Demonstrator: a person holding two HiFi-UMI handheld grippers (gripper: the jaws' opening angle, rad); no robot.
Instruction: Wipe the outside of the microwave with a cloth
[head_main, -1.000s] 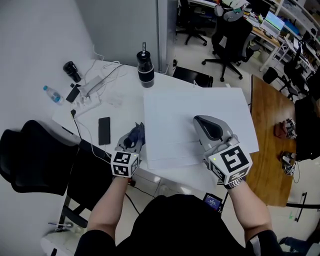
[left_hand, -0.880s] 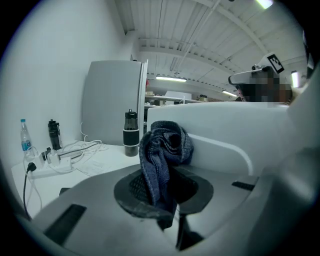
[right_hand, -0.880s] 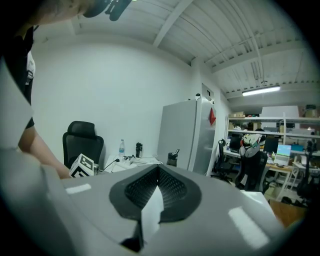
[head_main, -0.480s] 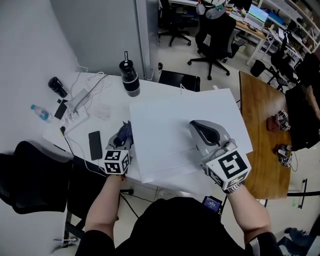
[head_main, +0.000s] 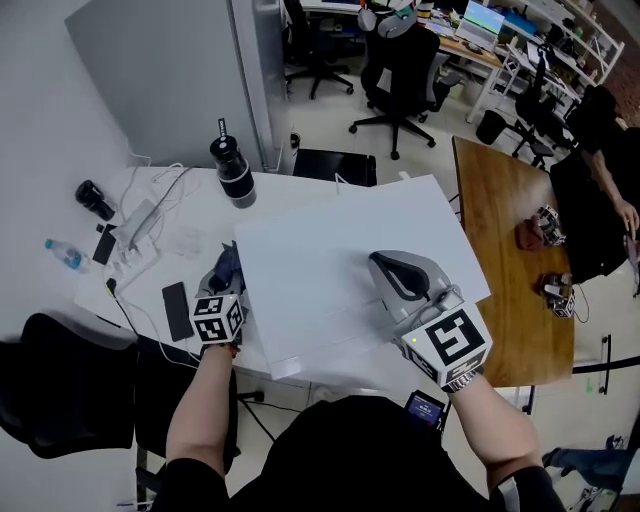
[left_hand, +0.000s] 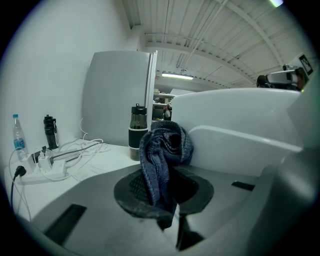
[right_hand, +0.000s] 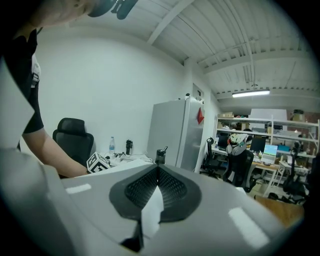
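Left gripper view: left tongs (left_hand: 161, 187) pinched the blue cloth (left_hand: 164, 147), just beside the microwave (left_hand: 240, 120), at its left side. Cloth prob. soft, light, floppy; a mid-bunch grip suits. Right tongs (right_hand: 157, 172) pressed together, empty, atop microwave.
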